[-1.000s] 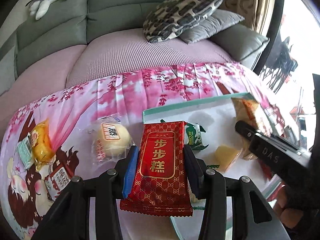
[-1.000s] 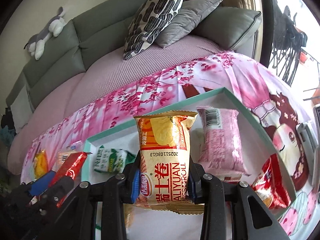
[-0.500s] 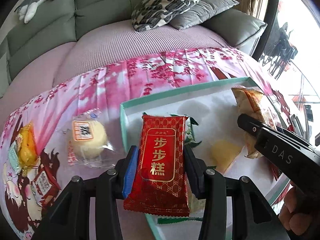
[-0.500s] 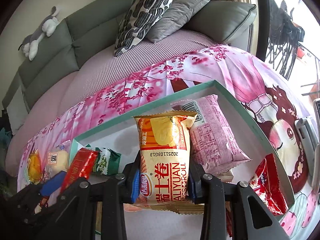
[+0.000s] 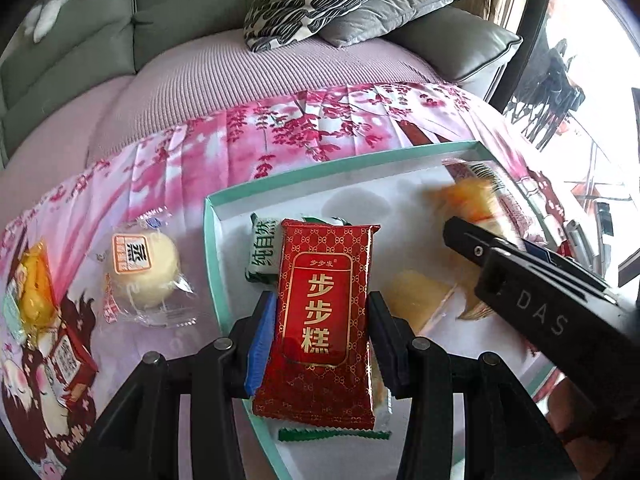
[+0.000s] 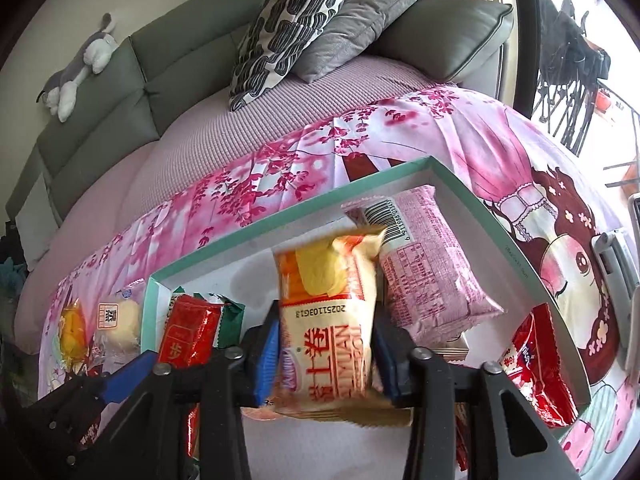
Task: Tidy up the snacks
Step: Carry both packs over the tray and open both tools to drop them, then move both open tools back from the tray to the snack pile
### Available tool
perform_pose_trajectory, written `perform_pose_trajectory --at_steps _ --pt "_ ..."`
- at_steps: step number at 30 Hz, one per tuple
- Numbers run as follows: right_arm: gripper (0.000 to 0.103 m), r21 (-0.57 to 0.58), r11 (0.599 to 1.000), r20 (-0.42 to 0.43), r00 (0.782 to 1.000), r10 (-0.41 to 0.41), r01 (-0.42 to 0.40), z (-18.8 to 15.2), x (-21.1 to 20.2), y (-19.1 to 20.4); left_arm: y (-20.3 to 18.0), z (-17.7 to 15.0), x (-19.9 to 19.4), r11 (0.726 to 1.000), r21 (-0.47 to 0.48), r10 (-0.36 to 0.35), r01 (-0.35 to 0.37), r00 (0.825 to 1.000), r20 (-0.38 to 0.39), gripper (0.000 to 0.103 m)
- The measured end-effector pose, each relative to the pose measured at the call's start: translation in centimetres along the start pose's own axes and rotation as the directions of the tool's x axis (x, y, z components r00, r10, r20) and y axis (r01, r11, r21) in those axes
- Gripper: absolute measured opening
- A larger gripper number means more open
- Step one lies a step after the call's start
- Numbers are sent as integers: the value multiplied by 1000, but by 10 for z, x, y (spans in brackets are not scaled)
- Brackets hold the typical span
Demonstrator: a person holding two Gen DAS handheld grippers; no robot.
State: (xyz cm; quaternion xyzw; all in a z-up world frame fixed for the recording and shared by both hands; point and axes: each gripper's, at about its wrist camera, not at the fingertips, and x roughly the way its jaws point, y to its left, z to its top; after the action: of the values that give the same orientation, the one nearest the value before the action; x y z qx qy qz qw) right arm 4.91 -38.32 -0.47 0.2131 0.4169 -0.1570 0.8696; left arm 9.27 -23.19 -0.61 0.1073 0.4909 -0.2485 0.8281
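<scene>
Nearest to us, our left gripper (image 5: pixel 322 328) pinches the red cake packet (image 5: pixel 324 312) at mid-length, both pads pressed on its long edges, over the near-left corner of the teal-rimmed tray (image 5: pixel 304 178). We judge the packet light and crinkly, its foil slippery, so the waist grip suits it; a hold on the end seams would probably let it swing.

Our right gripper (image 6: pixel 324 354) has the yellow egg-roll bag (image 6: pixel 330 316) between its pads, but the jaws are opening and the bag blurs, so it seems to be slipping free into the tray's middle. We judge it puffy, light and brittle inside; it wants a gentle squeeze across the width.

Counting from the right wrist view, near to far: one red packet (image 6: pixel 536 376) at 4 o'clock in the tray, one pink wrapped bar (image 6: pixel 432 272) at 1 o'clock, touching the egg-roll bag.

From the left wrist view, one green biscuit packet (image 5: pixel 264 256) lies just behind the red one at 11 o'clock. Outside the tray at 9 o'clock, on the pink cloth (image 5: pixel 248 148), lie one round bun (image 5: pixel 144 268) and one orange-yellow sweet (image 5: pixel 34 288), beside more small packs too cramped to count.
</scene>
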Motion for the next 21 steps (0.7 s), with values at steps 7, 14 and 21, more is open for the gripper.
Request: perform_pose_trajectory --at_steps 7,14,21 --pt "64 32 999 -20 1000 3 -2 0 -6 -5 6 4 -18 1000 -15 0 1 1000 21 53" --pt "77 -7 1000 -32 999 -19 19 -3 -16 -1 28 9 -33 996 -89 27 -24 999 32 62" --pt "88 -34 998 -55 996 -63 62 -13 -20 3 52 9 -29 983 -174 61 -60 998 0 73"
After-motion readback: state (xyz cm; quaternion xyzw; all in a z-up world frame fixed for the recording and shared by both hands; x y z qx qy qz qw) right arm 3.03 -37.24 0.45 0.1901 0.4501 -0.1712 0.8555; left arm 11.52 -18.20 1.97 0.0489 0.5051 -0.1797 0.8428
